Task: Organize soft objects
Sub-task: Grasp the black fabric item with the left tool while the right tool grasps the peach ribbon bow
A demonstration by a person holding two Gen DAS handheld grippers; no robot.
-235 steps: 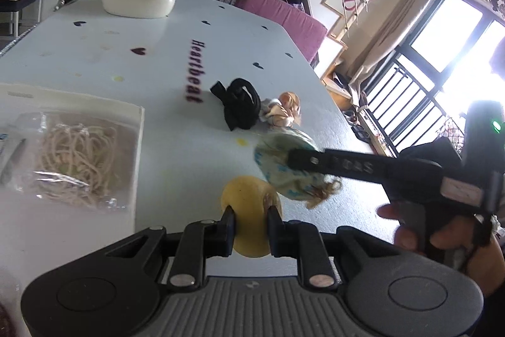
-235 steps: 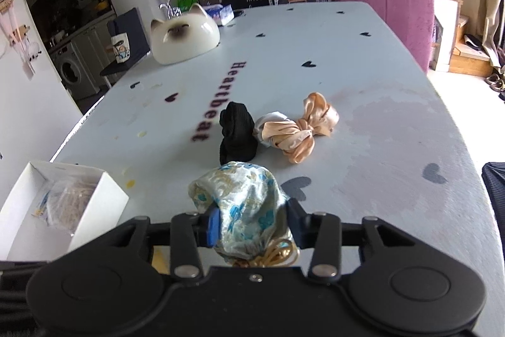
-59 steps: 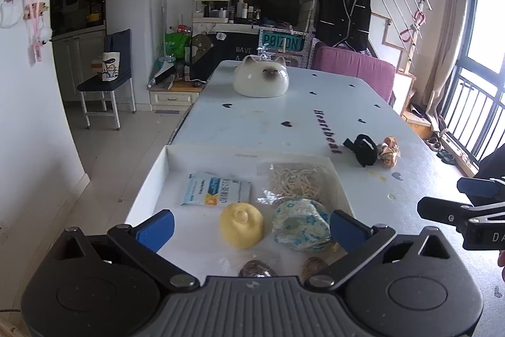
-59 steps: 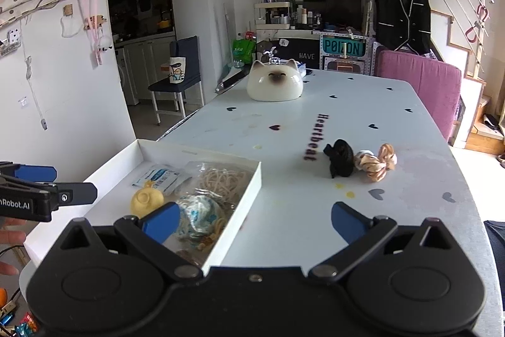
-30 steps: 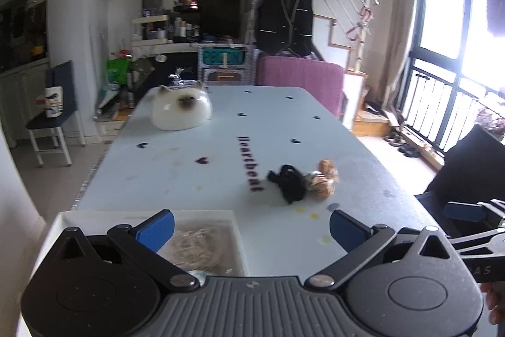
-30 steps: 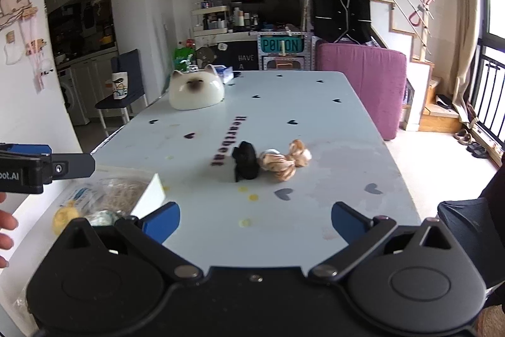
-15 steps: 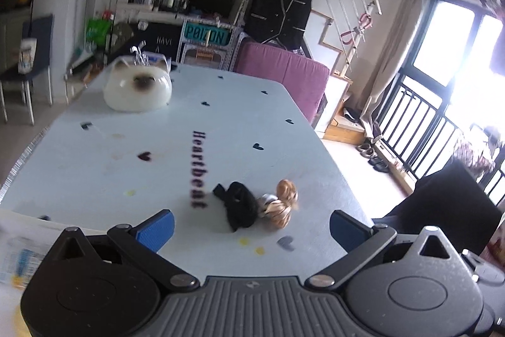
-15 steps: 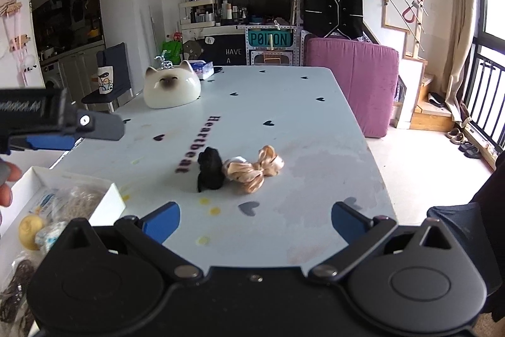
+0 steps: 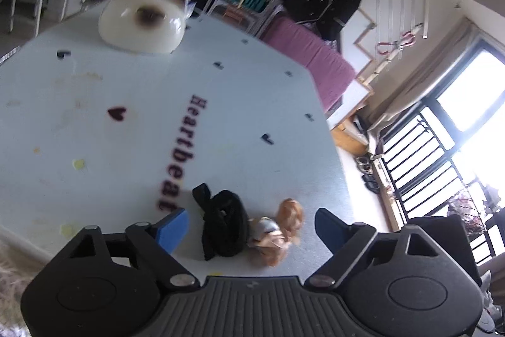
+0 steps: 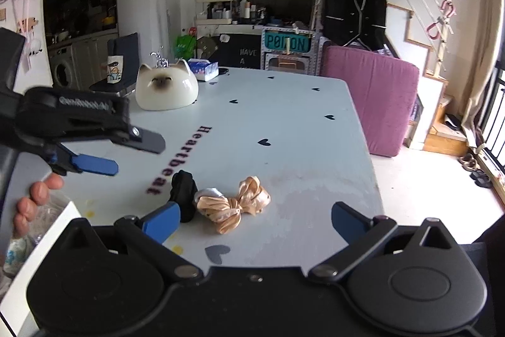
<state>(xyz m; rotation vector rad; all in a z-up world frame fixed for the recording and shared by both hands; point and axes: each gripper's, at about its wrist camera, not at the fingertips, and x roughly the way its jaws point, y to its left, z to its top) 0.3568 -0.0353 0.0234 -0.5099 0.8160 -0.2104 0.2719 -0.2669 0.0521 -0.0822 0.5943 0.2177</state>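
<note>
Black scrunchie vs left claw: we see the black scrunchie (image 9: 224, 223) lying btwn the blue tips of the left claw (image 9: 252, 226), nearer its left tip, not touched.
Peach scrunchie vs left claw: peach scrunchie (image 9: 277, 231) also btwn the tips, right of the black one, touching it.
Both vs right claw: in right wrist view the black scrunchie (image 10: 183, 190) sits just behind the left tip of the right claw (image 10: 255, 223); peach scrunchie (image 10: 235, 204) roughly mid-gap, farther out on the counter (image 10: 284, 122).
Where on counter: both near the counter's near edge, just right of the end of the "Heartbeat" lettering (image 10: 180, 158).
Look, black: dark, bunched, w/ a loose tail sticking up-left; blurred in left wrist view.
Look, peach: satin, shiny, crumpled in a bow-like shape w/ a whitish patch at the end by the black one.
Left claw state: jaws wide apart, nothing in them.
Right claw state: jaws wide apart, nothing in them.
Left claw pose: in right wrist view we see it come in from the left edge, above the counter, tips pointing right; person's fingers (image 10: 31, 201) curl under it.
White box: corner of a white box (image 10: 47, 229) at lower left, contents unclear.
Cat bowl: cat-face bowl (image 10: 167, 89) toward the far left corner, well apart from the scrunchies.
</note>
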